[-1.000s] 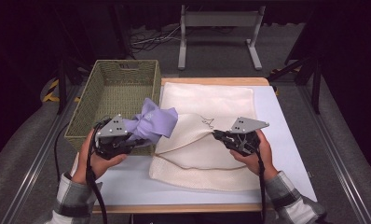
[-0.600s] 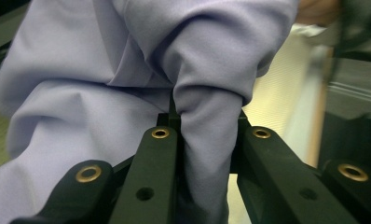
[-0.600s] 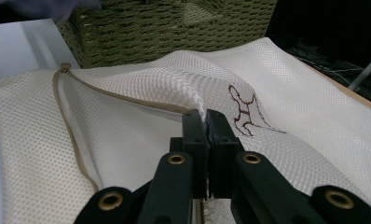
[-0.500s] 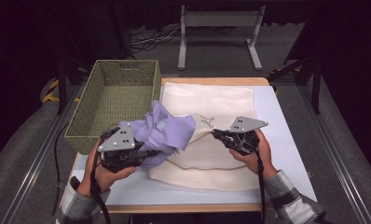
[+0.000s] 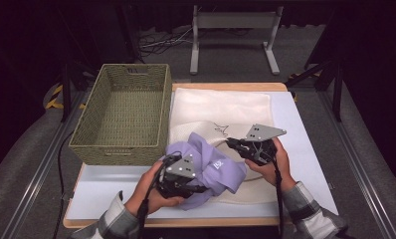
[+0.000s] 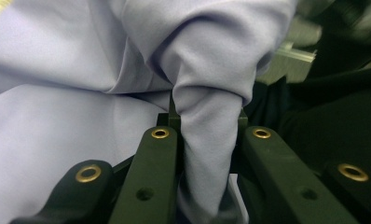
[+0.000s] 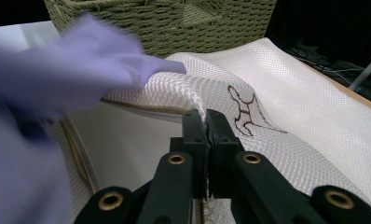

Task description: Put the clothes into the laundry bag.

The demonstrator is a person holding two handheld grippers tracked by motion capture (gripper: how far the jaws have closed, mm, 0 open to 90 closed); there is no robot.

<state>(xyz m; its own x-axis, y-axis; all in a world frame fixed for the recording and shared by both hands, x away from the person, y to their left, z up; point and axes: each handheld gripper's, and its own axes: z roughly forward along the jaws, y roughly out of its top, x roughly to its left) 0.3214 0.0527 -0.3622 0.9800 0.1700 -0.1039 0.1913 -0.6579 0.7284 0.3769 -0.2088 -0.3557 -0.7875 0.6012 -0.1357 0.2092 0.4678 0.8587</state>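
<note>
Lavender garment hangs bunched from the left gripper, jaws pinched on a fold, over the table's near edge, right of the wicker basket. Right gripper, jaws clamped, lifts the cream cloth edge just beyond it.

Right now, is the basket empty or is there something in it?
Empty. The high view shows the basket's bare woven floor; the purple cloth lies outside it on the white towel.
</note>
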